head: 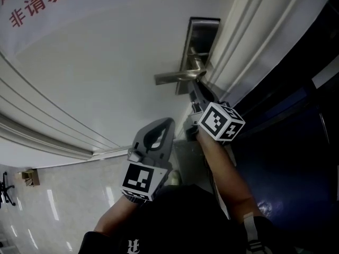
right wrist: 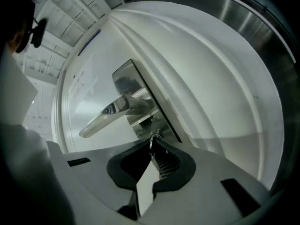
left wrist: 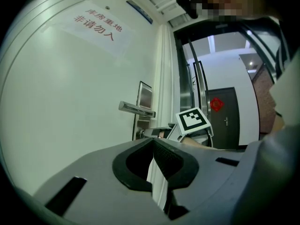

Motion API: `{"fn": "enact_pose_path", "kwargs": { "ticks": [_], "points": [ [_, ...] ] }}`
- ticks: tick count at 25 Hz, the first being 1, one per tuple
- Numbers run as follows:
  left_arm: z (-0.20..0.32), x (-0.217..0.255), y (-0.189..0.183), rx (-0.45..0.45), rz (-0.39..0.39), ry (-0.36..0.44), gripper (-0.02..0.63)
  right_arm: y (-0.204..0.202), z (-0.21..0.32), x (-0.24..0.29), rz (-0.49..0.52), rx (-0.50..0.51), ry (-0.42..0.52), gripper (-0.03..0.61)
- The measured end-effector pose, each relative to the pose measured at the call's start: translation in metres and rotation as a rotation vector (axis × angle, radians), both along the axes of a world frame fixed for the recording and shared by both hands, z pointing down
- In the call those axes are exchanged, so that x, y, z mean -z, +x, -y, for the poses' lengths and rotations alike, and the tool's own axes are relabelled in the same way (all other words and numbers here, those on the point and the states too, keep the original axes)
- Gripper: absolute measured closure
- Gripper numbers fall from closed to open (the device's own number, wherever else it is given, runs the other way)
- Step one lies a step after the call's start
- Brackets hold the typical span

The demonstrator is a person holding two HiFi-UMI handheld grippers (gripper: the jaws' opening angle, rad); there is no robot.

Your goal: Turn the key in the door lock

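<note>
The white door point(head: 95, 78) fills most of the head view, with a sign in red characters point(head: 47, 4) stuck high on it. Its moulded white frame point(head: 249, 41) runs along the lock side. A tall metal lock plate point(head: 204, 36) sits near that edge. A silver lever handle point(head: 175, 77) juts from the plate, pointing away from the frame.

The right tongs point(right wrist: 152, 146) reach up to the plate just below the handle. Their tips are pressed together on the key point(right wrist: 152, 141). Only its small metal head and ring show at the tips, and the rest of the key is hidden. The key is at the lock, directly under the lever.

The left tongs point(left wrist: 153, 142) hang lower and further back from the door, well apart from the plate. They are closed with nothing between them, and they point towards the handle and the right tongs' marker cube point(left wrist: 192, 121).
</note>
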State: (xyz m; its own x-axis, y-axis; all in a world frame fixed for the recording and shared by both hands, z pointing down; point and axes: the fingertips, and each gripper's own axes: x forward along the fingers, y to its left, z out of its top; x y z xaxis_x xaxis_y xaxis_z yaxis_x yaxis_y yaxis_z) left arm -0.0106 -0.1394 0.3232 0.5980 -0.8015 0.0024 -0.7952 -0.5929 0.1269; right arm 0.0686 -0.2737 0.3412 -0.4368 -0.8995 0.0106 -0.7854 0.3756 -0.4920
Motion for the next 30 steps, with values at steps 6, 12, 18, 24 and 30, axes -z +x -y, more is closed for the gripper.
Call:
{"fn": "enact_pose_path", "kwargs": {
  "ticks": [6,12,18,24,30],
  "points": [
    [-0.001,-0.002,0.002,-0.005,0.001,-0.009,0.606,0.005,0.001,-0.004,0.374,0.042,-0.128,0.554],
    [-0.001,-0.002,0.003,-0.011,0.005,-0.007,0.606,0.006,0.003,-0.011,0.761,0.113,-0.237,0.554],
    [-0.001,-0.002,0.004,-0.014,0.005,-0.016,0.606,0.005,0.005,-0.010,1.053,0.241,-0.247,0.554],
    [0.000,-0.001,0.007,-0.025,0.003,-0.002,0.606,0.013,-0.010,-0.002,0.865,0.272,-0.165,0.501],
    [-0.002,0.001,0.012,-0.041,-0.003,-0.003,0.606,0.014,-0.030,0.018,0.296,0.276,-0.013,0.485]
  ]
}}
